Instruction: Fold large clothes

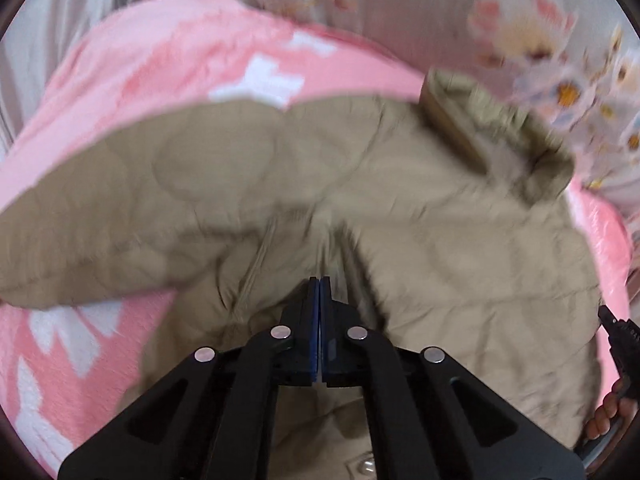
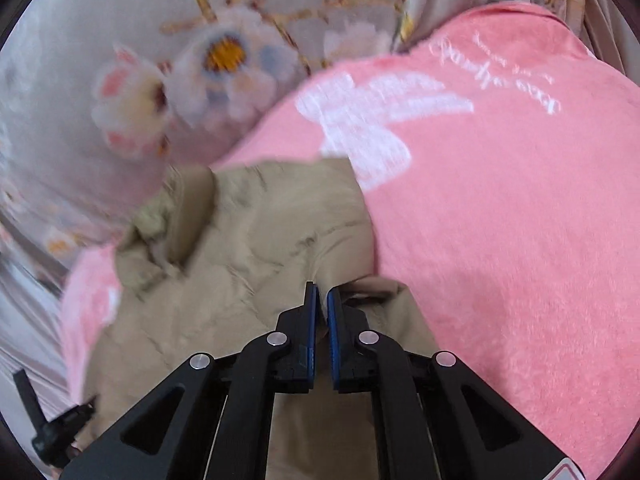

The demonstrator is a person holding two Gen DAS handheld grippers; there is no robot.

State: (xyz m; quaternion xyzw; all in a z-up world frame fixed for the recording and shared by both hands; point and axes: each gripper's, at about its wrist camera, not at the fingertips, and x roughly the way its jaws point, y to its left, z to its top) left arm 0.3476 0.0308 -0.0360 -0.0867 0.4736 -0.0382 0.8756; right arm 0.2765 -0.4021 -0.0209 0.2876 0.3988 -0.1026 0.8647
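Observation:
A large beige quilted jacket [image 1: 400,200] lies spread on a pink blanket [image 1: 168,64]; its collar is at the upper right. My left gripper [image 1: 320,280] is shut, pinching a fold of the jacket near its middle seam. In the right wrist view the jacket [image 2: 240,248] lies left of centre on the pink blanket [image 2: 500,220]. My right gripper [image 2: 323,290] is shut on a fold of jacket cloth held between its blue pads. The views are blurred.
Grey bedding with a flower print [image 1: 520,32] lies behind the blanket, also in the right wrist view [image 2: 180,80]. The right gripper and a hand show at the left wrist view's right edge [image 1: 620,344]. The left gripper shows at the lower left [image 2: 44,428].

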